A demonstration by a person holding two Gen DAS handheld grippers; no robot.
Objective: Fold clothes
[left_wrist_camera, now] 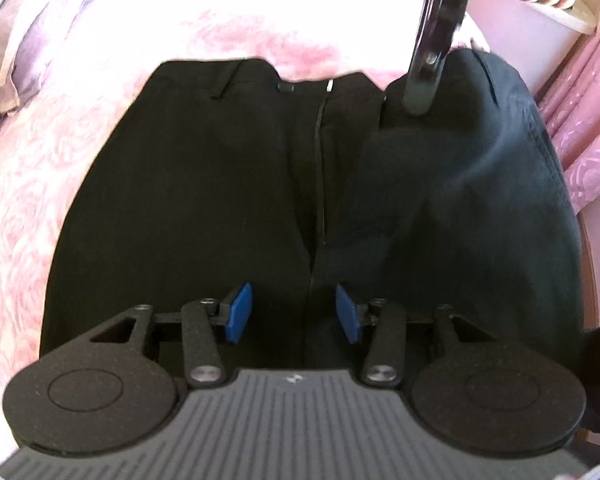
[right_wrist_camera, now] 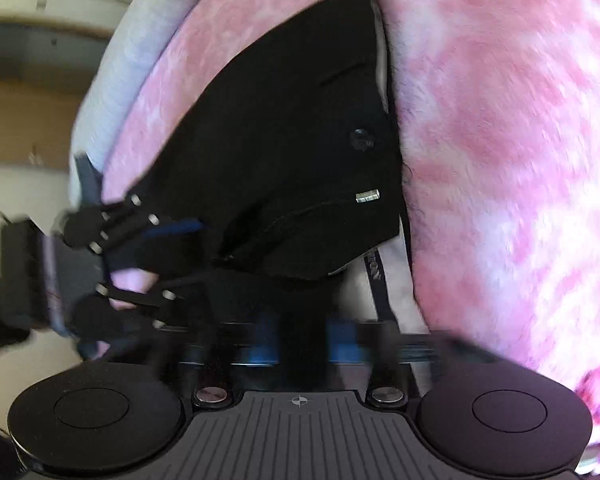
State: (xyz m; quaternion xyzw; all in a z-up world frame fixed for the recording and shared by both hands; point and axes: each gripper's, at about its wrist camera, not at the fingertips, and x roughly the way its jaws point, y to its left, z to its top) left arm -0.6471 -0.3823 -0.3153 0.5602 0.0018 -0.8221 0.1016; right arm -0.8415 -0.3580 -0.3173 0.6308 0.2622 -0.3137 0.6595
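While flat on pink floral bed [left_wrist_camera: 80, 184]:
Black cloth trousers [left_wrist_camera: 204, 184]: soft, limp; grip waistband.
Left tongs [left_wrist_camera: 294, 312]: wide, empty.
Right tongs [right_wrist_camera: 300, 340]: blurred, cannot tell.

We read no text, number or brand; small crosshair mark [right_wrist_camera: 299, 401] on right gripper housing, near edge, only sign.
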